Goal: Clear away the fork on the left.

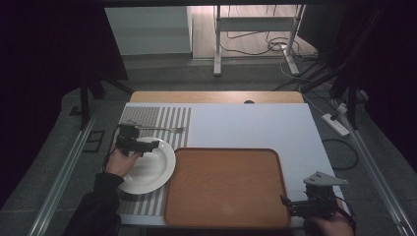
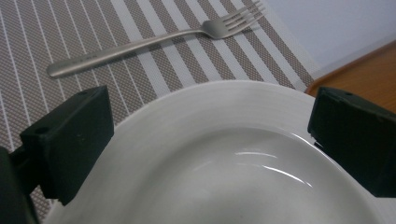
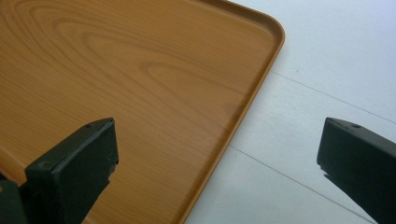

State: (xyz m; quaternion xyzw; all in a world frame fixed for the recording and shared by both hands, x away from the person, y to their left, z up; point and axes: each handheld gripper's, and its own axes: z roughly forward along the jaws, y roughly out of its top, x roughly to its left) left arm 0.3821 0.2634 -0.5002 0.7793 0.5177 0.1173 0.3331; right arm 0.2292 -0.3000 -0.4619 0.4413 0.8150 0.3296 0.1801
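A white plate (image 1: 152,169) lies on a striped placemat (image 1: 162,118) at the table's left. My left gripper (image 1: 153,144) hovers over the plate's far-left rim, jaws wide open, nothing between them. The left gripper view looks down into the plate (image 2: 233,154), with a metal fork (image 2: 140,44) on the mat beyond it. The fork (image 1: 164,129) lies past the plate. A wooden tray (image 1: 226,187) sits bare at centre. My right gripper (image 1: 286,202) is at the tray's near-right corner, open; the tray edge (image 3: 247,107) runs between its jaws.
The white tabletop (image 1: 255,123) stretches behind and right of the tray. A wooden strip (image 1: 216,97) borders the far edge. On the floor beyond are cables and a power strip (image 1: 336,124), and a metal frame stands farther back.
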